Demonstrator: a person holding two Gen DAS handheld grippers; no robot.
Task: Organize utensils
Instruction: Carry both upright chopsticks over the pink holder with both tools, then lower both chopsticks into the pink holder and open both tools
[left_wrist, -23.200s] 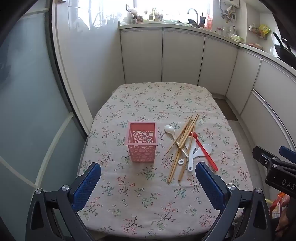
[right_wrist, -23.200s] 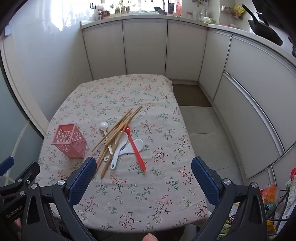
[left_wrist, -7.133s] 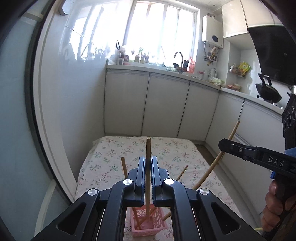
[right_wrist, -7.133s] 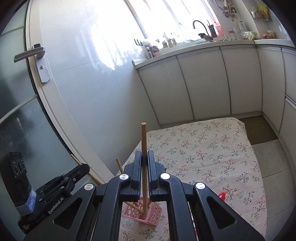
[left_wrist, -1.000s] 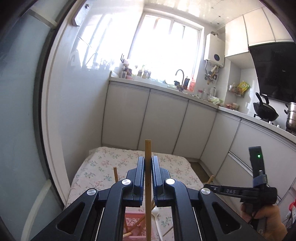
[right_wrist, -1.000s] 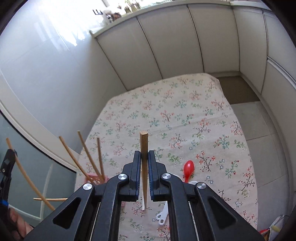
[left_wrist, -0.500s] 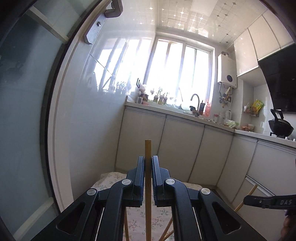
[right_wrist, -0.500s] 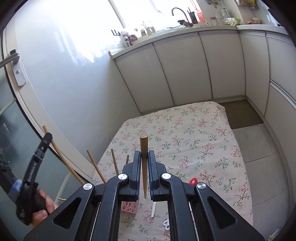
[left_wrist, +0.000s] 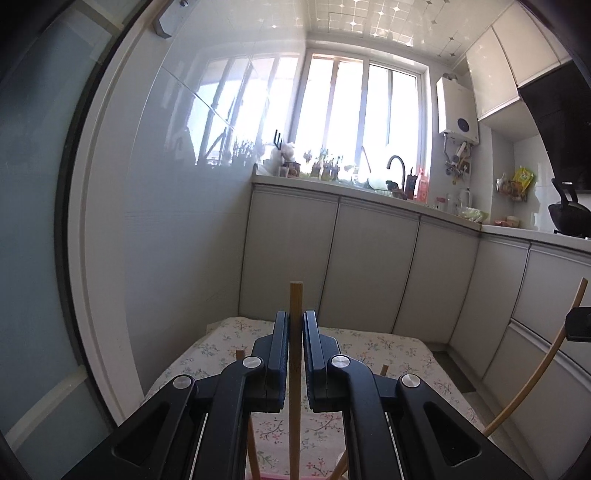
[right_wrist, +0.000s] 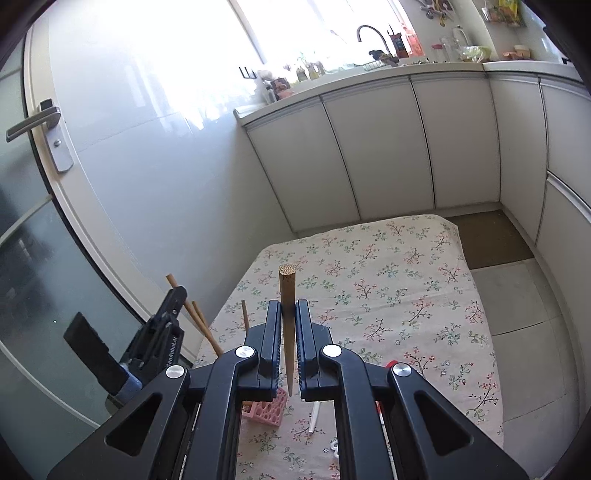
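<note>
My left gripper (left_wrist: 296, 319) is shut on a wooden chopstick (left_wrist: 296, 369) held upright above the table, its lower end near the pink basket rim (left_wrist: 269, 477). My right gripper (right_wrist: 287, 308) is shut on another wooden chopstick (right_wrist: 287, 295), held upright above the pink perforated basket (right_wrist: 266, 408). Several chopsticks (right_wrist: 244, 314) stand in the basket. In the right wrist view the left gripper (right_wrist: 162, 328) shows at the left with its chopstick (right_wrist: 199, 325). In the left wrist view the right gripper (left_wrist: 578, 325) shows at the right edge with its chopstick (left_wrist: 532, 384).
The table with a floral cloth (right_wrist: 406, 295) stands against a glass door (right_wrist: 55, 258) on the left. White spoons (right_wrist: 316, 417) and a red spoon (right_wrist: 389, 363) lie on the cloth right of the basket. Kitchen cabinets (right_wrist: 388, 147) line the back and right.
The left gripper has tilted further up, with more window and ceiling in view. The right gripper has moved nearer the basket and the left gripper. Both still hold their chopsticks.
</note>
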